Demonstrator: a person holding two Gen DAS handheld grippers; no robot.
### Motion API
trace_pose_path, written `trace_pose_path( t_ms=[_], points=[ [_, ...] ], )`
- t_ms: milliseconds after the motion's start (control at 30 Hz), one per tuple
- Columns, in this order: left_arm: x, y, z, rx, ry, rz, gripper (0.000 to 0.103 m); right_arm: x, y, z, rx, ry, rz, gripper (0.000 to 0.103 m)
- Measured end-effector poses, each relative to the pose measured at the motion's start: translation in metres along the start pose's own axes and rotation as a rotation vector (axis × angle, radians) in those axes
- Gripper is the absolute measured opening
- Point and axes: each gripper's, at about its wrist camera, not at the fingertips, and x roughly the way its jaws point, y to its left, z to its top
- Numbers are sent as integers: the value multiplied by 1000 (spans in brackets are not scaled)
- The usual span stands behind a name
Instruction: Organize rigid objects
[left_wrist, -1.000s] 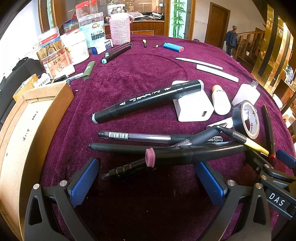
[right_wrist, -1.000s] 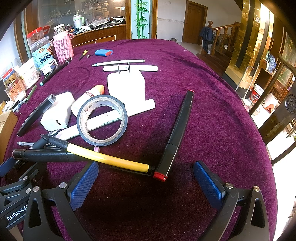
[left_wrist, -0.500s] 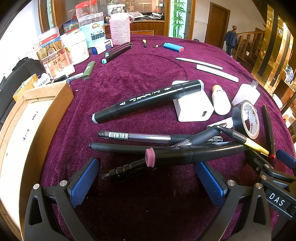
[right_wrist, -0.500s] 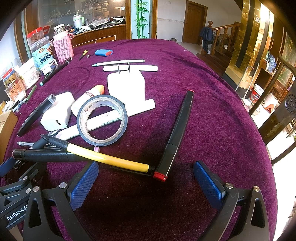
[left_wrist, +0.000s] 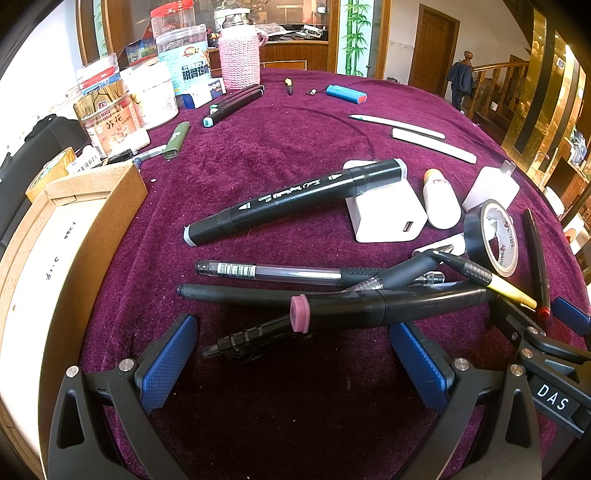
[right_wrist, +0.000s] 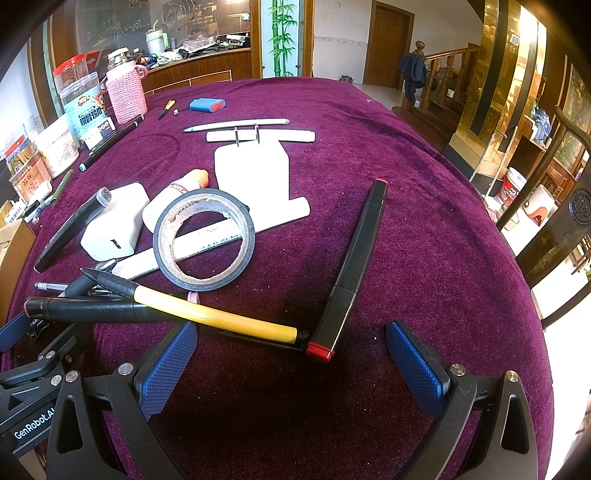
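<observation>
Fingers spread both grippers; left gripper (left_wrist: 295, 360) near pens, right gripper (right_wrist: 291, 363) over bare cloth (right_wrist: 424, 221).

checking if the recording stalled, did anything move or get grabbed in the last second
Nothing visibly changed. Both the left gripper and the right gripper stay open and empty above the purple cloth, and the pile of pens, the pink-capped marker, the yellow pen, the red-capped marker and the tape roll lie exactly as before.
</observation>
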Motion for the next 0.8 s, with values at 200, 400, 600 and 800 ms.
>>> trace_pose_path(
  t_ms=[200, 400, 600, 800],
  points=[
    [0, 0, 0, 2, 0, -2, 103, 0, 0, 0, 0, 0, 0, 102],
    [0, 1, 0, 25, 5, -23, 103, 0, 0, 0, 0, 0, 0, 102],
    [2, 3, 0, 24, 4, -22, 103, 0, 0, 0, 0, 0, 0, 102],
    [1, 2, 0, 25, 5, -24, 103, 0, 0, 0, 0, 0, 0, 102]
  ],
)
